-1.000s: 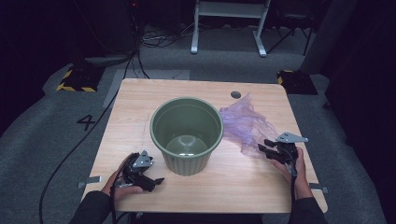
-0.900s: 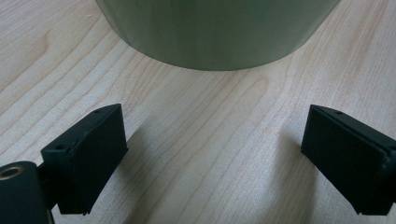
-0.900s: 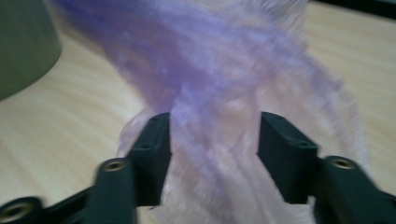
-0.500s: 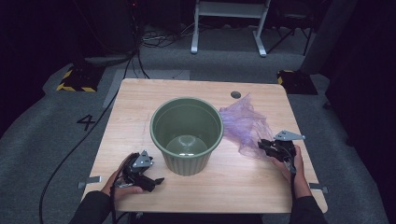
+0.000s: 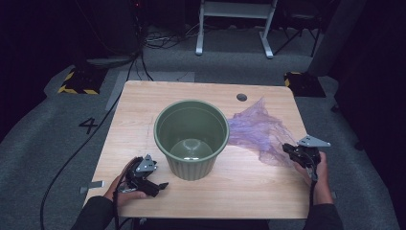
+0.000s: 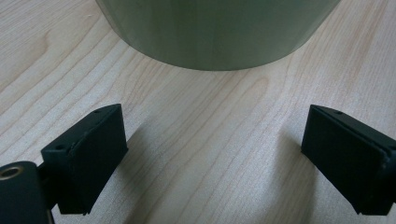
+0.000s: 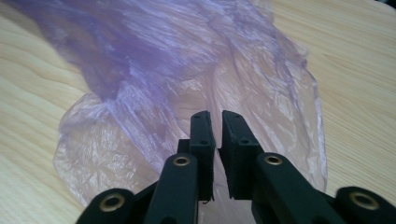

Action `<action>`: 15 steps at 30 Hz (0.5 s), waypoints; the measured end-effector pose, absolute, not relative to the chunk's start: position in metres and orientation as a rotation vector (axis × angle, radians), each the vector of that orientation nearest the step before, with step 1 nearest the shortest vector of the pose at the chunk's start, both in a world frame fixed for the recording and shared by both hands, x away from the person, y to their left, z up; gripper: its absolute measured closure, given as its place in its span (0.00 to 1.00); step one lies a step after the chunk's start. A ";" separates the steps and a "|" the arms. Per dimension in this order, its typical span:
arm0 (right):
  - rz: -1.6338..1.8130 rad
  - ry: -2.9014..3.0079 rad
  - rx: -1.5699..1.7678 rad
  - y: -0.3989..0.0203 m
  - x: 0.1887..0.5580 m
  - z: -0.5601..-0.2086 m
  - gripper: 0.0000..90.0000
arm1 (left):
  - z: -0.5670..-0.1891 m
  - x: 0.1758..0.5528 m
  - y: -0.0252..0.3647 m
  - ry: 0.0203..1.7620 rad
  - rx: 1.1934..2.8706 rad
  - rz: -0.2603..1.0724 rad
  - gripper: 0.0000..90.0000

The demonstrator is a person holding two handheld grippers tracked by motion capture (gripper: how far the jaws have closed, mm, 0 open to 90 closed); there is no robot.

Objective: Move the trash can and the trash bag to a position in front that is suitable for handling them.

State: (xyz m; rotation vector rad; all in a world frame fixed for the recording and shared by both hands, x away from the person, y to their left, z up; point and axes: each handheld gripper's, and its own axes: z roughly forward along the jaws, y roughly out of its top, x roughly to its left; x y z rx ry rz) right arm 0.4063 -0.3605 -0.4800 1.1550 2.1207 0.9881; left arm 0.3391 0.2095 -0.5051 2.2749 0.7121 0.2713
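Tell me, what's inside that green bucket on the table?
Nothing shows inside the green bucket: only its smooth inner wall and bare round bottom, with a sheen of light. The purple plastic bag lies outside, beside it on the table. The near inner wall is hidden by the rim.

The left gripper (image 6: 212, 163) has its two black jaws set wide apart, one rising at the lower left of the frame and the other at the lower right; between them lies only the bare pale wooden table (image 6: 205, 140), its grain running diagonally; each jaw throws a soft shadow on the wood; along the top of the frame stands the curved lower wall of a green pot (image 6: 217, 32), resting on the table and clear of both jaws.
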 end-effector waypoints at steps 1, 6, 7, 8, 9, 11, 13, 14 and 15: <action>0.991 2.104 1.170 -0.365 0.406 -0.480 0.89 | -0.505 0.339 0.209 0.712 2.275 0.271 0.07; 1.012 2.039 1.214 -0.377 0.405 -0.475 0.83 | -0.505 0.339 0.209 0.712 2.275 0.271 0.07; 0.997 2.003 1.239 -0.380 0.404 -0.473 0.77 | -0.505 0.339 0.209 0.712 2.275 0.271 0.07; 0.994 1.983 1.250 -0.381 0.404 -0.472 0.71 | -0.505 0.339 0.209 0.712 2.275 0.271 0.07; 1.005 1.956 1.264 -0.382 0.404 -0.471 0.71 | -0.505 0.339 0.209 0.712 2.275 0.271 0.07; 1.074 1.943 1.223 -0.380 0.400 -0.465 0.66 | -0.505 0.339 0.209 0.712 2.275 0.271 0.07; 1.093 1.918 1.193 -0.371 0.396 -0.455 0.56 | -0.505 0.339 0.209 0.712 2.275 0.271 0.07; 1.093 1.918 1.193 -0.371 0.396 -0.455 0.56 | -0.505 0.339 0.209 0.712 2.275 0.271 0.07; 1.160 1.895 1.154 -0.359 0.393 -0.444 0.48 | -0.505 0.339 0.209 0.712 2.275 0.271 0.07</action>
